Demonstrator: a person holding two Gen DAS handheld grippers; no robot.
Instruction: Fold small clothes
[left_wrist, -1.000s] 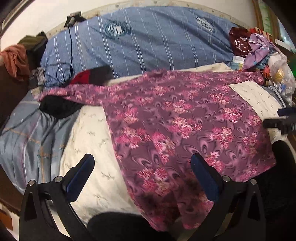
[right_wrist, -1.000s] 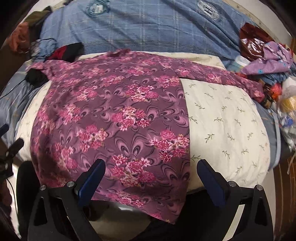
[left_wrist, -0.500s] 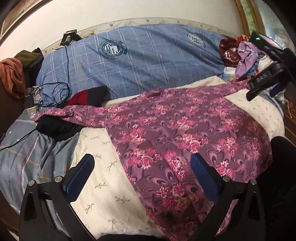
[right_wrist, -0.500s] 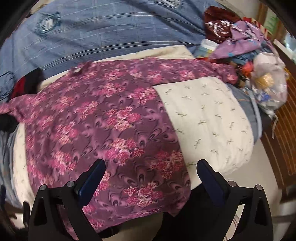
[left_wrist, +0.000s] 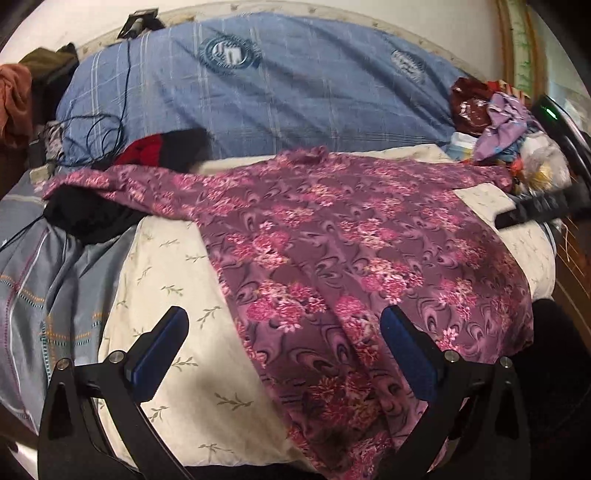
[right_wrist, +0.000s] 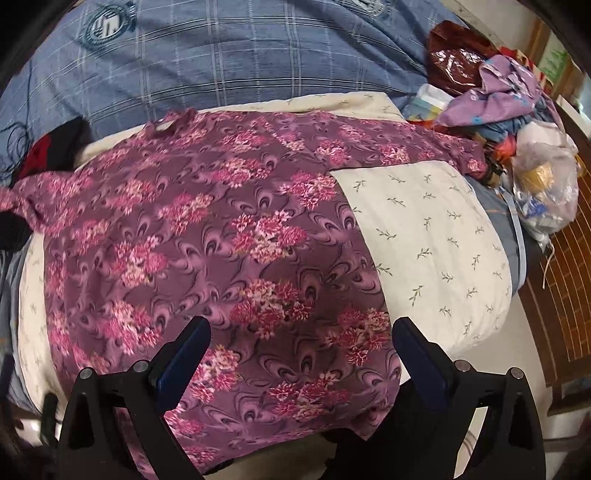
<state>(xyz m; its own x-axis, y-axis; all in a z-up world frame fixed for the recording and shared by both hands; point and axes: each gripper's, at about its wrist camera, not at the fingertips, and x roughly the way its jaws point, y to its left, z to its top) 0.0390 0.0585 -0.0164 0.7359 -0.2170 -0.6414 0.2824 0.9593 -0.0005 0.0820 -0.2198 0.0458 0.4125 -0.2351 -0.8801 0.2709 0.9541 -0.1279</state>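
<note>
A purple top with pink flowers (left_wrist: 332, 251) lies spread flat, sleeves out, on a cream leaf-print cushion (left_wrist: 166, 280) on the bed. It also fills the right wrist view (right_wrist: 207, 251), over the cushion (right_wrist: 436, 236). My left gripper (left_wrist: 284, 350) is open and empty above the top's lower left hem. My right gripper (right_wrist: 301, 354) is open and empty above the top's lower right part. The right gripper's black body (left_wrist: 535, 214) shows at the right edge of the left wrist view.
A blue checked duvet (left_wrist: 280, 96) lies behind the cushion. A pile of clothes and plastic bags (right_wrist: 517, 122) sits at the right. Black and red garments (left_wrist: 147, 151) and cables (left_wrist: 92, 136) lie at the left. Grey bedding (left_wrist: 44, 280) is at the left.
Both grippers have shifted over the top while staying open. The right gripper has dropped lower at the right edge of the left wrist view. The top has not moved.
</note>
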